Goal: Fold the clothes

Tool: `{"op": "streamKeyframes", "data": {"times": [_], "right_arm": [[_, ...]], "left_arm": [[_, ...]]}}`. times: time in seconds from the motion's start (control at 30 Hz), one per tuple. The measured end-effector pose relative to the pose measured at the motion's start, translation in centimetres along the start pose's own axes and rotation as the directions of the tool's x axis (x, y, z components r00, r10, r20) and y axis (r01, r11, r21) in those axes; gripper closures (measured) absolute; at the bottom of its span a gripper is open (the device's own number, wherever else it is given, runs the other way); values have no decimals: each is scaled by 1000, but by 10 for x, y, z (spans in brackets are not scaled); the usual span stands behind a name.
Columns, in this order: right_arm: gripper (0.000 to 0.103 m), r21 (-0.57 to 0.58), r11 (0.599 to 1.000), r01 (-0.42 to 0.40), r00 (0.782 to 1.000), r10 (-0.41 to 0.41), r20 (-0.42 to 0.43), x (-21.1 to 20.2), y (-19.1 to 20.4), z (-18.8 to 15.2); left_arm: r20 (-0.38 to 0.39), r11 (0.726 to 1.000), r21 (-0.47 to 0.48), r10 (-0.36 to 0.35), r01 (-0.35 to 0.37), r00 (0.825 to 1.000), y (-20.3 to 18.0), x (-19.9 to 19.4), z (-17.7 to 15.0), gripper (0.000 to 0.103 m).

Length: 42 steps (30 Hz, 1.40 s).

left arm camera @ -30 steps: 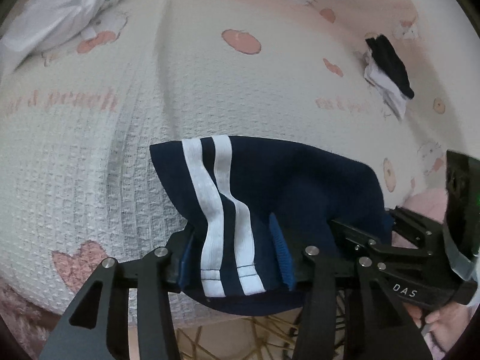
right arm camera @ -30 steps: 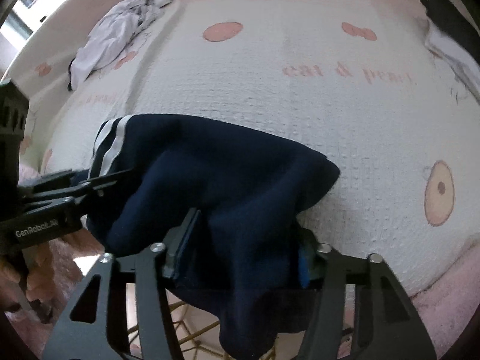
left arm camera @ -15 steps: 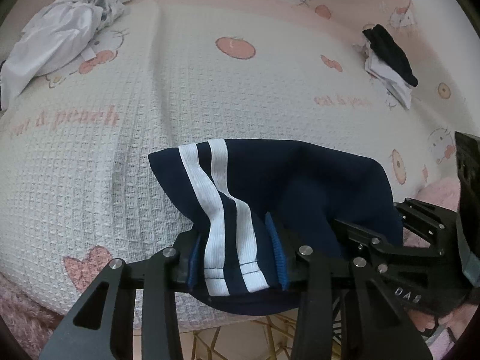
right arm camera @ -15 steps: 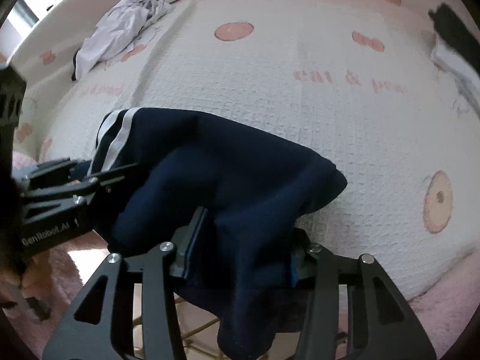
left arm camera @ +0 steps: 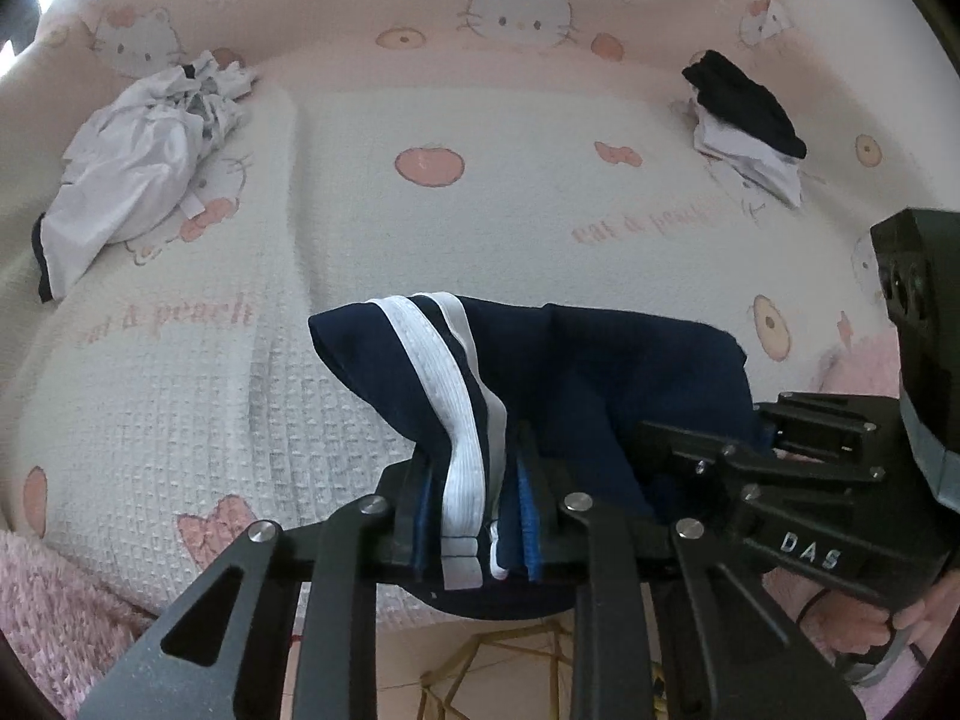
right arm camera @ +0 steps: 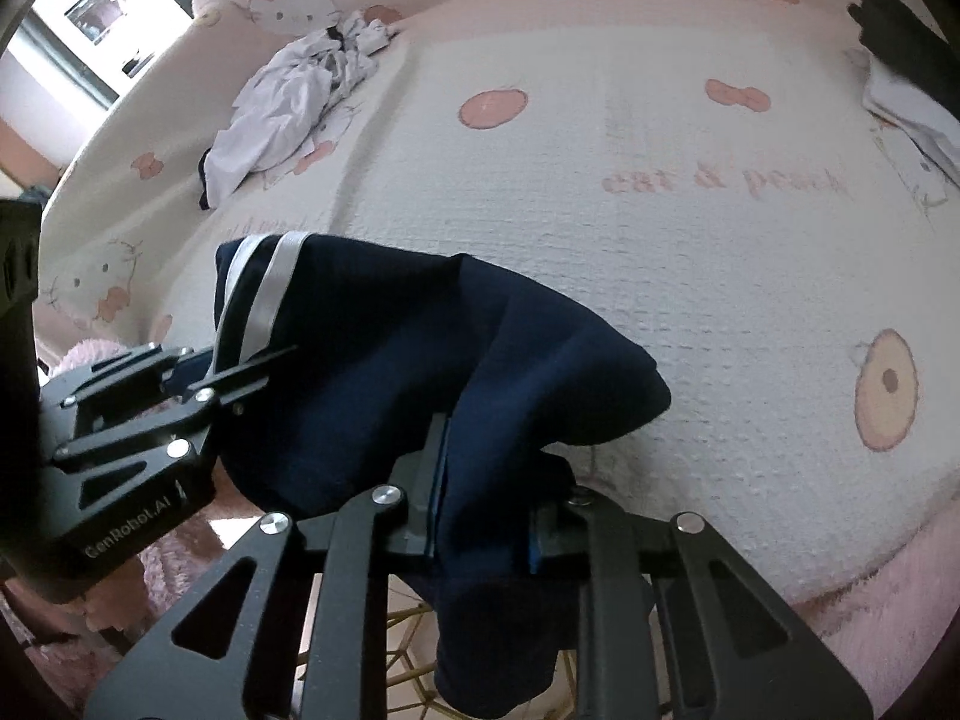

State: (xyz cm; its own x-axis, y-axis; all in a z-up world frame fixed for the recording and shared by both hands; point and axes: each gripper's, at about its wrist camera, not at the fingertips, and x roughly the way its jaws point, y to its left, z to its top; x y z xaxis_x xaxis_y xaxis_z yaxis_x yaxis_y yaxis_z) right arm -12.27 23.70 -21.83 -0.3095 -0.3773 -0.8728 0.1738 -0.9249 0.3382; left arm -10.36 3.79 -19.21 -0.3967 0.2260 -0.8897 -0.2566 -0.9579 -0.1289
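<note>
A navy garment (left arm camera: 600, 372) with two white stripes lies bunched at the near edge of the bed, partly hanging over it. My left gripper (left arm camera: 474, 534) is shut on its striped hem. My right gripper (right arm camera: 486, 516) is shut on the plain navy edge of the same garment (right arm camera: 384, 360), which droops below the fingers. In the left wrist view the right gripper (left arm camera: 708, 450) shows at the right. In the right wrist view the left gripper (right arm camera: 240, 366) shows at the left. Both hold the cloth lifted slightly off the bedspread.
The bed has a cream waffle bedspread (left arm camera: 480, 210) with pink prints. A crumpled white garment (left arm camera: 132, 180) lies at the far left. A stack of black and white clothes (left arm camera: 750, 126) sits at the far right. A pink fluffy rug (left arm camera: 54, 600) and patterned floor lie below the bed edge.
Both grippers have pulled back and tilted up, so more of the far bed shows. Their fingers have closed tighter on the navy garment, and its gripped edges have lifted.
</note>
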Motion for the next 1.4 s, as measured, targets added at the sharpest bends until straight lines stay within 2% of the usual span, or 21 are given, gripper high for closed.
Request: {"op": "streamKeyframes", "data": {"times": [0.17,0.23,0.33,0.4,0.47,0.53,0.57,0.63,0.67,0.77,0.9,1.07,1.27,1.4], "right_arm": [[84,27,1000,-7,1000,7,12,-2,-6,2],[82,42,999,3,1000,-2,-25,9,-9,2],[69,55,997,46,993,-39,-107,32,-14,2],[62,74,997,32,993,-24,-112,36,-16,5],[56,70,997,25,993,-16,-117,38,-15,6],[54,48,998,34,993,-28,-116,39,-11,6],[53,32,999,42,993,-38,-115,39,-8,6],[65,16,999,32,994,-30,-109,37,-6,6],[78,15,1000,17,994,-15,-105,35,-6,6],[87,20,1000,2,998,0,-70,21,-5,8],[87,53,998,-22,1000,22,-5,-10,-9,16],[87,138,989,-56,997,49,54,-38,-34,27],[86,237,967,-89,988,55,144,-81,-83,51],[86,256,965,-59,980,8,197,-105,-114,69]], "left_arm": [[8,1000,-10,-12,13,1000,0,-2,1,80],[-6,1000,-17,-8,8,1000,2,3,-2,80],[-40,1000,-31,-3,1,999,5,14,-5,80],[-62,999,-37,0,-2,998,8,21,-6,78],[-92,999,-48,-5,1,996,12,29,-7,71],[-124,997,-80,-22,12,992,19,40,-9,65],[-128,995,-96,-36,24,991,22,42,-9,66],[-125,992,-120,-62,47,990,23,39,-8,74],[-119,992,-120,-63,48,991,23,38,-7,75],[-82,993,-105,-66,57,994,14,23,-2,81],[-23,990,-103,-99,97,995,3,0,12,81],[6,986,-91,-141,141,990,-17,-15,39,81],[28,983,-4,-183,183,983,-65,-12,95,81],[56,975,40,-219,217,974,-105,-2,137,81]]}}
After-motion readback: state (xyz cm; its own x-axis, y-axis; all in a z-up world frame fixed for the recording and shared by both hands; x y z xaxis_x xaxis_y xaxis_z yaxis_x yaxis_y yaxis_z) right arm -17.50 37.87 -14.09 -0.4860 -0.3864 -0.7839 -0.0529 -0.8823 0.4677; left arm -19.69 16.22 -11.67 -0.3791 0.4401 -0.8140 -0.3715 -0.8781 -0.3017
